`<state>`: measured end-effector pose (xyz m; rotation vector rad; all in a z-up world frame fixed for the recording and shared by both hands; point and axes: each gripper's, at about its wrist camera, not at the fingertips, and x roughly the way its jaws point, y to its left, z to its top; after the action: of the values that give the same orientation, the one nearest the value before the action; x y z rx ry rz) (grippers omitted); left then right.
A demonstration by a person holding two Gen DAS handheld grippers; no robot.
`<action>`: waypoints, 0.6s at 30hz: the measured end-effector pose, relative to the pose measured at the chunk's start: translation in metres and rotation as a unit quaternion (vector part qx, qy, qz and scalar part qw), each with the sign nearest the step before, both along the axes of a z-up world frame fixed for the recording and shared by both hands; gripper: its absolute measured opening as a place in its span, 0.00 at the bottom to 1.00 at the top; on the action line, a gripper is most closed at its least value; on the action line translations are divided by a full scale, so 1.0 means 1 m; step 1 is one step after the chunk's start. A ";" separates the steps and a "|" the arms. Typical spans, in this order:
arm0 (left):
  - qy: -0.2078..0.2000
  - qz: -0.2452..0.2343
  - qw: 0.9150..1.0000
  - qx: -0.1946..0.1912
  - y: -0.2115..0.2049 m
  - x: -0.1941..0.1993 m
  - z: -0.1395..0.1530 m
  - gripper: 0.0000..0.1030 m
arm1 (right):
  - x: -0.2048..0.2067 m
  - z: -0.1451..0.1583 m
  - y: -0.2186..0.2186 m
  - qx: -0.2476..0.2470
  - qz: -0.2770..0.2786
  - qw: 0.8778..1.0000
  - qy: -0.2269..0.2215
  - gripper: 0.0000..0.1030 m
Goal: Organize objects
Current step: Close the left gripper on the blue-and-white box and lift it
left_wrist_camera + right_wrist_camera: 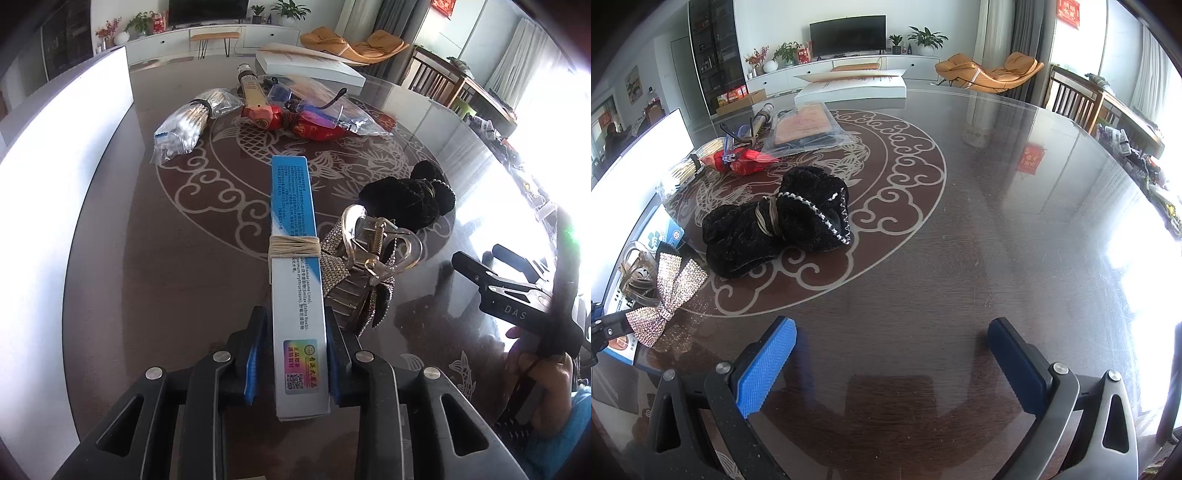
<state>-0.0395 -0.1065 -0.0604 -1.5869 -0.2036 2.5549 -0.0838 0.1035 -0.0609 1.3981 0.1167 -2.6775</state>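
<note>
My left gripper (295, 332) is shut on the near end of a long blue-and-white box (293, 229) wrapped with tan rubber bands. The box points away across the table. A clear hair clip with a rhinestone bow (373, 254) rests against the box's right side; whether the bands hold it I cannot tell. The bow (668, 295) also shows at the left edge of the right wrist view. A black velvet bundle tied with a band (783, 218) lies just beyond it. My right gripper (890, 343) stands open over bare table, nothing between its blue pads.
The round glass-topped table (997, 221) has a cloud pattern. At its far side lie a bag of cotton swabs (184, 122), red items in clear plastic (310, 122) and a flat white box (310, 64). A white panel (55, 155) stands at the left.
</note>
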 end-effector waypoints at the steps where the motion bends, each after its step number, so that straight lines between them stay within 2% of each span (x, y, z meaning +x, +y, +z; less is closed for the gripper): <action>1: 0.001 0.001 1.000 -0.002 -0.002 -0.001 0.001 0.35 | 0.001 0.000 0.000 0.000 0.000 1.000 0.000 1.00; 3: 0.011 0.006 1.000 -0.008 -0.005 0.000 0.006 0.48 | 0.001 0.000 0.000 0.000 0.000 1.000 0.000 1.00; 5: 0.022 0.011 1.000 -0.013 -0.010 0.003 0.013 0.53 | 0.000 0.000 0.000 0.000 0.000 1.000 0.000 1.00; 18: 0.039 0.041 0.997 -0.060 -0.036 -0.005 0.030 0.54 | 0.000 0.000 0.000 0.000 0.001 1.000 0.000 1.00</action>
<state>-0.0442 -0.1425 -0.0300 -1.5454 -0.1119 2.7346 -0.0834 0.1040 -0.0613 1.3966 0.1200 -2.6757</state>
